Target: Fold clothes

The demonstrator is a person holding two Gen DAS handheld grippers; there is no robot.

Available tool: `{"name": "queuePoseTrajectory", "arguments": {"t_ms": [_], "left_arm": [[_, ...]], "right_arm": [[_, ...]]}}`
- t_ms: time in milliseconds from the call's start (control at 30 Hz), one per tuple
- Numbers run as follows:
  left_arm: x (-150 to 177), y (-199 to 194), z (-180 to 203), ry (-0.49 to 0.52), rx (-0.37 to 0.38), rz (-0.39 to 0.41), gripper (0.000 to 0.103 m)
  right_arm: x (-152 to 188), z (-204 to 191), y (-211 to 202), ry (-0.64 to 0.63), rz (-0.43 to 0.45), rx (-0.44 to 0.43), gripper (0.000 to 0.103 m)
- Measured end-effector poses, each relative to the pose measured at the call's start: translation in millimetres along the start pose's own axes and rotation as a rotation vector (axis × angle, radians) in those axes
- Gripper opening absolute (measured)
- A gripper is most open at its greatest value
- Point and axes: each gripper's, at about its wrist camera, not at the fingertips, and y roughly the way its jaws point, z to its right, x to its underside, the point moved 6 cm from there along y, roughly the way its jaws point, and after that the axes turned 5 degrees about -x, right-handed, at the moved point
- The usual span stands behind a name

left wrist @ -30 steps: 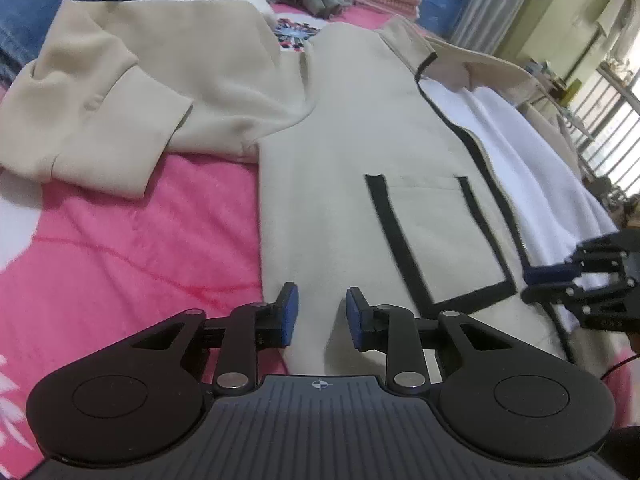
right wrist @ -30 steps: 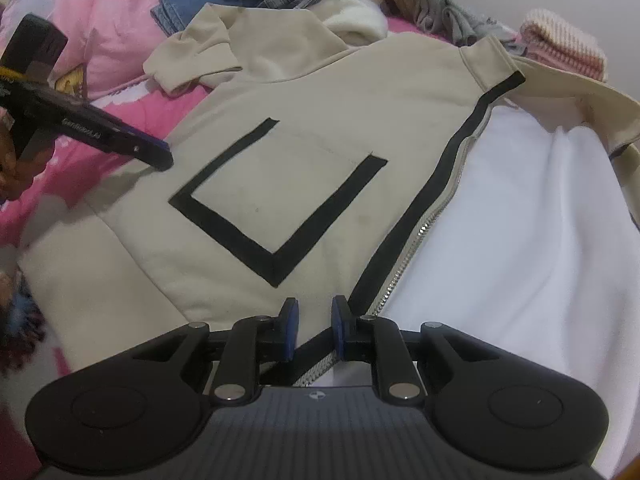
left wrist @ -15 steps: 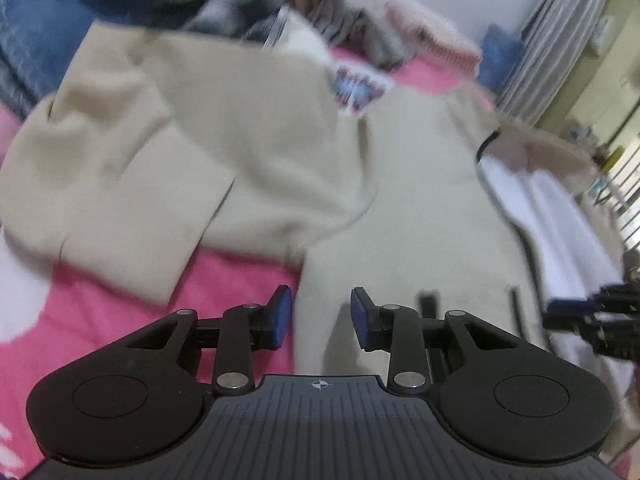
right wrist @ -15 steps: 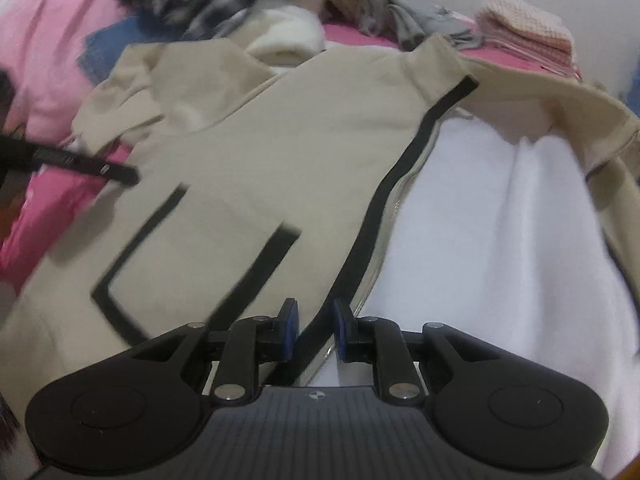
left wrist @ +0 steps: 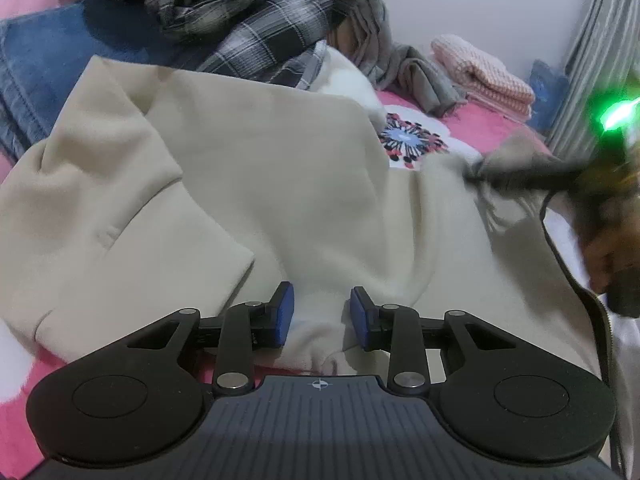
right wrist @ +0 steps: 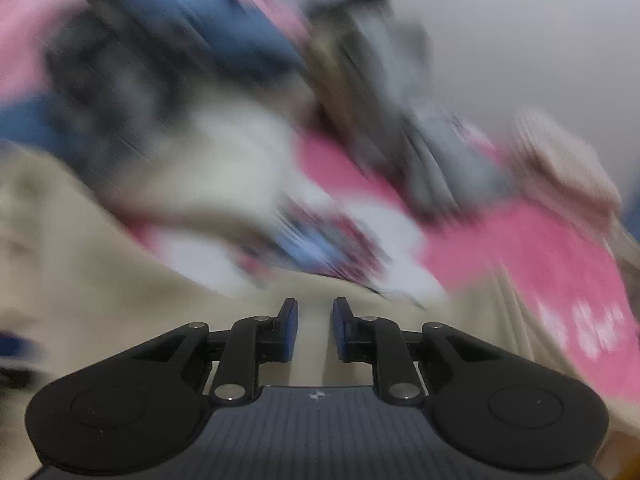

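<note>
Left gripper (left wrist: 322, 320) parted, beige jacket (left wrist: 260, 184) bunched between pads, untouched. Right gripper (right wrist: 314, 330) parted over blurred beige cloth, grip unclear.

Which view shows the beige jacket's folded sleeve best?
The left wrist view: the beige jacket lies sharp, its sleeve folded across the body. The right wrist view is smeared by motion blur, showing only beige cloth, no sleeve discernible.

both wrist views low, sharing jacket (left wrist: 280, 184)
</note>
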Motion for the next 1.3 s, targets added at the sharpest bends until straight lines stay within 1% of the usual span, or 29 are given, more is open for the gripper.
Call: {"name": "queuePoseTrajectory", "arguments": {"t_ms": [33, 67, 100, 167, 200, 267, 333, 367, 467, 500, 600, 733, 767, 833, 867, 900, 933, 967, 1033, 1067, 1133, 1267, 1300], "left_arm": [[-0.3, -0.3, -2.0, -0.011, 0.007, 0.000, 0.030], [-0.7, -0.5, -4.0, -0.022, 0.014, -0.001, 0.030], [0.3, -2.5, -6.6, -0.036, 0.018, -0.002, 0.029], [-0.3, 1.0, -8.3, -0.057, 0.024, -0.003, 0.029], [-0.6, 0.9, -9.0, -0.065, 0.026, -0.002, 0.029], [-0.9, 2.7, -9.0, -0.075, 0.024, 0.003, 0.029], [-1.0, 3.8, -8.2, -0.075, 0.020, 0.008, 0.029], [-0.9, 4.0, -7.4, -0.071, 0.018, 0.011, 0.029], [0.4, 1.9, -6.4, -0.060, 0.015, 0.018, 0.029], [0.8, 1.2, -6.7, -0.062, 0.016, 0.020, 0.029], [1.3, -0.2, -7.8, -0.071, 0.020, 0.021, 0.029], [0.6, 0.3, -10.0, -0.096, 0.029, 0.017, 0.029], [0.5, 0.5, -10.6, -0.103, 0.031, 0.016, 0.029], [1.6, -0.1, -10.0, -0.100, 0.031, 0.023, 0.029], [2.0, -0.4, -9.7, -0.101, 0.032, 0.026, 0.029], [1.6, -0.6, -9.4, -0.099, 0.036, 0.024, 0.029], [0.4, -1.5, -9.1, -0.095, 0.041, 0.017, 0.030], [-0.8, -2.3, -8.7, -0.091, 0.046, 0.010, 0.032], [-3.3, -8.7, -9.7, -0.108, 0.063, -0.016, 0.033], [-3.9, -12.5, -11.1, -0.121, 0.063, -0.027, 0.033], [-3.7, -23.3, -13.8, -0.136, 0.060, -0.043, 0.034], [2.1, -47.4, -17.1, -0.115, 0.045, -0.038, 0.037], [5.7, -53.1, -19.1, -0.115, 0.042, -0.043, 0.037]], "right_arm": [[7.3, 13.2, 6.7, 0.029, 0.013, -0.013, 0.017], [9.5, 20.9, 5.0, 0.057, 0.038, -0.040, 0.017], [8.1, 23.0, 2.2, 0.069, 0.035, -0.037, 0.017], [0.0, 16.0, -5.5, 0.040, 0.022, 0.001, 0.017], [-5.2, 11.9, -11.3, 0.034, 0.031, 0.008, 0.018], [-16.1, 3.2, -24.7, 0.054, 0.080, -0.042, 0.018], [-21.4, -7.2, -27.2, 0.059, 0.096, -0.107, 0.018], [-18.9, -10.3, -20.5, 0.053, 0.084, -0.118, 0.018], [-2.7, -14.9, 12.8, 0.023, 0.014, -0.106, 0.017], [-0.2, -14.9, 16.9, 0.013, 0.016, -0.106, 0.017], [-6.2, -11.7, 6.2, 0.037, -0.002, -0.069, 0.018], [-16.7, 2.5, -30.6, 0.080, 0.054, -0.023, 0.018], [-13.9, 11.3, -29.3, 0.092, 0.043, 0.008, 0.018], [-2.6, 32.2, -15.5, 0.108, -0.012, 0.088, 0.018], [2.8, 41.0, -10.4, 0.143, -0.023, 0.087, 0.018], [7.9, 48.6, -6.4, 0.196, -0.024, 0.059, 0.018], [8.1, 50.5, -11.9, 0.237, -0.020, 0.035, 0.018], [4.9, 48.4, -23.7, 0.268, -0.012, 0.013, 0.020], [-1.7, 44.4, -47.4, 0.330, 0.003, -0.031, 0.020], [-2.8, 41.4, -61.0, 0.358, 0.010, -0.068, 0.020], [1.0, 30.8, -85.0, 0.419, -0.001, -0.174, 0.021], [21.9, -11.2, -113.3, 0.553, -0.088, -0.465, 0.021], [26.5, -23.9, -117.5, 0.567, -0.110, -0.522, 0.021]]}}
